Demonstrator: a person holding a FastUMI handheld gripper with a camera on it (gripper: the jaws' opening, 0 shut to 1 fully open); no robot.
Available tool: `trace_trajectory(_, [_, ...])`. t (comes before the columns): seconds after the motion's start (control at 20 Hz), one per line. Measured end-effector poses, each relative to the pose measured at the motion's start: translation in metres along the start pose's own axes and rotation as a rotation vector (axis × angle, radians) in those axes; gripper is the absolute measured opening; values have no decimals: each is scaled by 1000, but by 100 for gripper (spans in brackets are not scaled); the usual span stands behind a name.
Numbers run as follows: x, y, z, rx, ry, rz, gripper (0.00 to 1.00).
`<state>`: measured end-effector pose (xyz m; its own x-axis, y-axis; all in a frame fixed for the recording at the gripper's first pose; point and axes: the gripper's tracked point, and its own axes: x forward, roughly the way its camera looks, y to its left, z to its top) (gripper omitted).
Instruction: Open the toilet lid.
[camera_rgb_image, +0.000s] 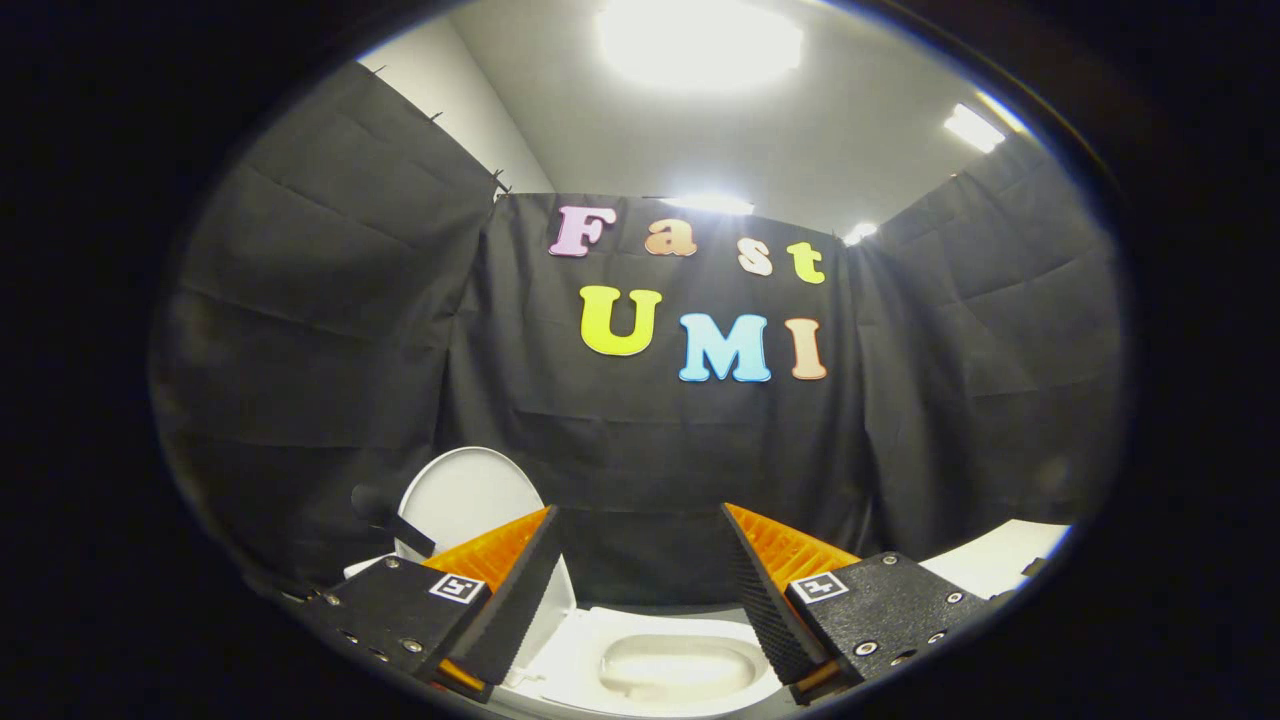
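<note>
A white toilet (670, 665) stands low ahead, its bowl showing between my two fingers. Its white lid (462, 497) is raised upright, standing behind and above the left finger and leaning towards the black cloth wall. My gripper (638, 575) is open, fingers spread wide with nothing between them, hovering above the front of the bowl. The left finger (500, 590) hides the lid's lower right part.
Black cloth walls close the booth on the back, left and right. A dark handle-like part (392, 520) juts out beside the lid on the left. A white surface (995, 560) lies past the right finger. Bright ceiling lights shine overhead.
</note>
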<state>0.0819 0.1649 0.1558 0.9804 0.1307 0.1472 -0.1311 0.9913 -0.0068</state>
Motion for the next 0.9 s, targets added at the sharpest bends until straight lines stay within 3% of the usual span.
trace_trajectory(0.15, [-10, -17, -10, -2, -27, -17, 95])
trace_trajectory(0.9, [-66, -108, -112, 9, 122, -174, 95])
